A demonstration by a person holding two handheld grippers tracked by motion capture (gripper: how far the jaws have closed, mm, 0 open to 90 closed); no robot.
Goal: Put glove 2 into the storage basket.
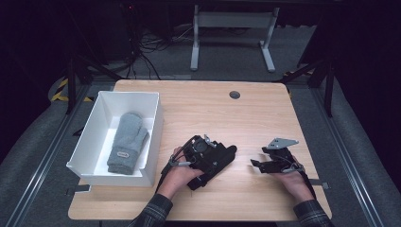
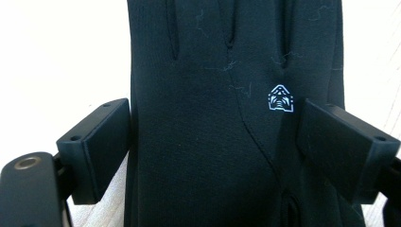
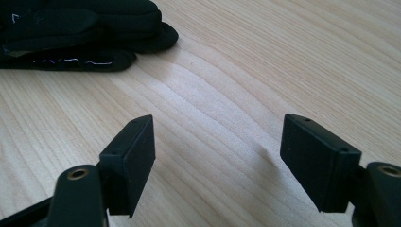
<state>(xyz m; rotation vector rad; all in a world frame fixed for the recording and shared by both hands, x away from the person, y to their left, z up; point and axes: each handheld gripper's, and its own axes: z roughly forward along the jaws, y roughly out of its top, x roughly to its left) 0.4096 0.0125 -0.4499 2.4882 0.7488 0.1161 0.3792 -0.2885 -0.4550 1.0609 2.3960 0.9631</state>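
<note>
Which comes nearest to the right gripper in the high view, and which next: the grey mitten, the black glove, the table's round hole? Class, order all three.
1. Black glove, just left of the right gripper.
2. Round hole, toward the table's far edge.
3. Grey mitten, in the white box at far left.

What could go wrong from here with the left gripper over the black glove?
1. The left gripper has its jaws spread at both edges of the black glove; closing may bunch or fold the fabric rather than hold it firmly.
2. The white box already holds a grey mitten, so a glove dropped in may land on it or catch the box's wall.
</note>
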